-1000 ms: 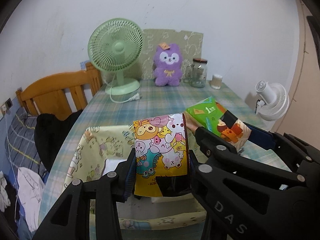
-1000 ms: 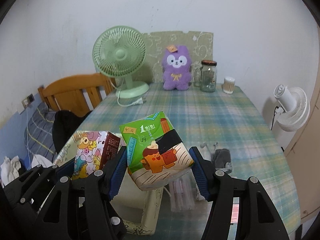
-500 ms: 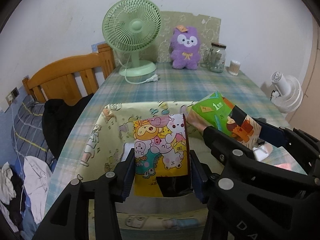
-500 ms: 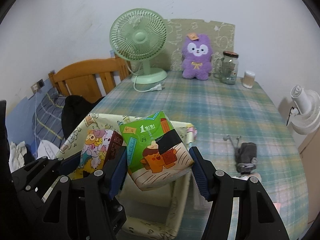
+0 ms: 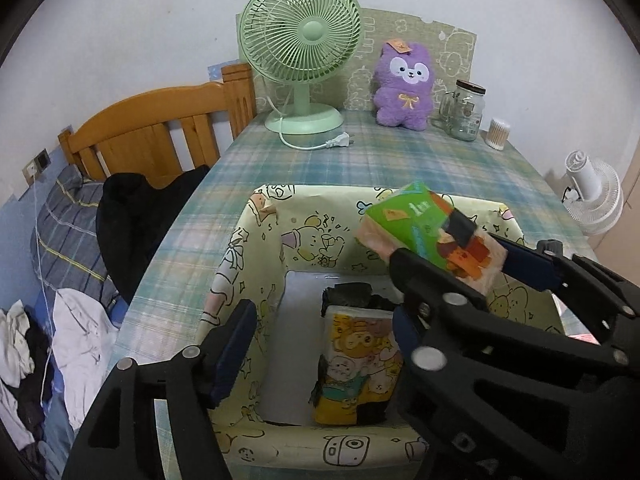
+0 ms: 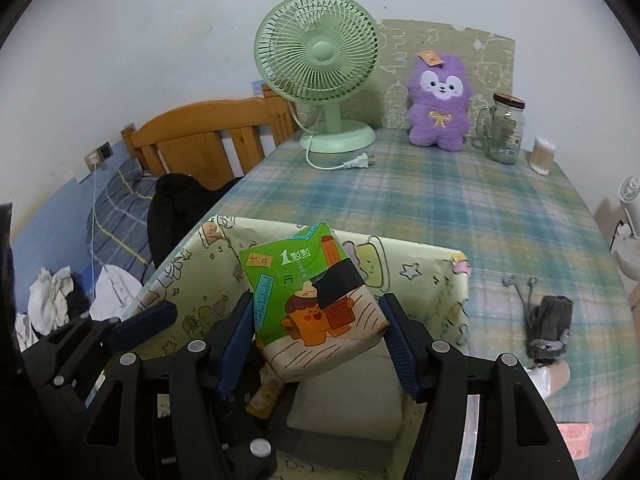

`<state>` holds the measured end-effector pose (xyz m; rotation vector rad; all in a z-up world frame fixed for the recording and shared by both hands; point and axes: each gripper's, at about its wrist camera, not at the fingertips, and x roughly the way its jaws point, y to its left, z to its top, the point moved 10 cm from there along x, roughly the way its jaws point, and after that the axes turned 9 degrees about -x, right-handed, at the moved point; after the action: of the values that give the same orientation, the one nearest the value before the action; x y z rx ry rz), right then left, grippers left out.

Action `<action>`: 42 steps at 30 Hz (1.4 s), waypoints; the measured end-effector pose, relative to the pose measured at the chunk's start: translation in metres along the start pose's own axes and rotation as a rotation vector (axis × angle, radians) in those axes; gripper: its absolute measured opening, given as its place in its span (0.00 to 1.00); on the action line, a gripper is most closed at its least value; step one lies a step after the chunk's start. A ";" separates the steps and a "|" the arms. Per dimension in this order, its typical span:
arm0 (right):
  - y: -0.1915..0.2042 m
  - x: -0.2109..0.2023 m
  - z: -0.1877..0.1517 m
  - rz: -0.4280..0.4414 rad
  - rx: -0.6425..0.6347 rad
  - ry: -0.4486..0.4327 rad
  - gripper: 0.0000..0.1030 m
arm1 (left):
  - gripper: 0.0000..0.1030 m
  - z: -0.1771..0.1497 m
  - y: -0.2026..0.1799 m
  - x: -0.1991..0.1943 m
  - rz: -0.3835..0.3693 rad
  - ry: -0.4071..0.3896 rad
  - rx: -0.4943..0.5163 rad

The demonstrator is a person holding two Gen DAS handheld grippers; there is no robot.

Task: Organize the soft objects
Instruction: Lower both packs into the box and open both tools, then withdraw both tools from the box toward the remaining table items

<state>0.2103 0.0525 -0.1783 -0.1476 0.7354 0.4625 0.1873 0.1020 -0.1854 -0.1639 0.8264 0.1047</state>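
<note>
A pale yellow cartoon-print fabric bin [image 5: 256,248] stands on the plaid table [image 5: 380,160]. The colourful cartoon tissue pack [image 5: 356,364] lies on the bin's floor against a black item [image 5: 348,296]. My left gripper [image 5: 320,344] is open above the bin, its jaws astride the pack without touching it. My right gripper [image 6: 316,336] is shut on a green tissue pack [image 6: 312,300] and holds it over the bin [image 6: 440,276]; that pack also shows in the left wrist view [image 5: 428,236]. A purple plush [image 5: 404,84] sits at the table's far end.
A green desk fan [image 5: 300,52] with loose plug, a glass jar [image 5: 464,110] and a cotton swab pot [image 5: 498,133] stand at the back. A grey pouch [image 6: 548,322] and pink slip [image 6: 572,434] lie right of the bin. A wooden bedhead [image 5: 152,128] and clothes are left.
My left gripper has opened and let go of the cartoon tissue pack, which now lies in the bin. Both grippers have moved forward over the bin; the right still holds the green pack.
</note>
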 end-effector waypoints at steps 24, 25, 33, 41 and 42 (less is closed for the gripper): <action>-0.034 -0.037 0.001 -0.101 0.015 -0.019 0.80 | 0.78 0.006 -0.042 -0.025 -0.061 -0.061 0.043; -0.036 -0.041 0.001 -0.107 0.017 -0.024 0.80 | 0.78 0.007 -0.045 -0.028 -0.064 -0.070 0.047; -0.049 -0.070 0.007 -0.144 0.037 -0.076 0.80 | 0.80 0.013 -0.060 -0.050 -0.070 -0.122 0.056; -0.060 -0.099 0.009 -0.159 0.052 -0.124 0.82 | 0.84 0.017 -0.077 -0.073 -0.080 -0.175 0.065; -0.062 -0.102 0.009 -0.162 0.054 -0.130 0.82 | 0.84 0.018 -0.080 -0.075 -0.083 -0.180 0.066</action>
<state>0.1781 -0.0357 -0.1044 -0.1245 0.6025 0.2952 0.1620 0.0248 -0.1099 -0.1243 0.6420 0.0141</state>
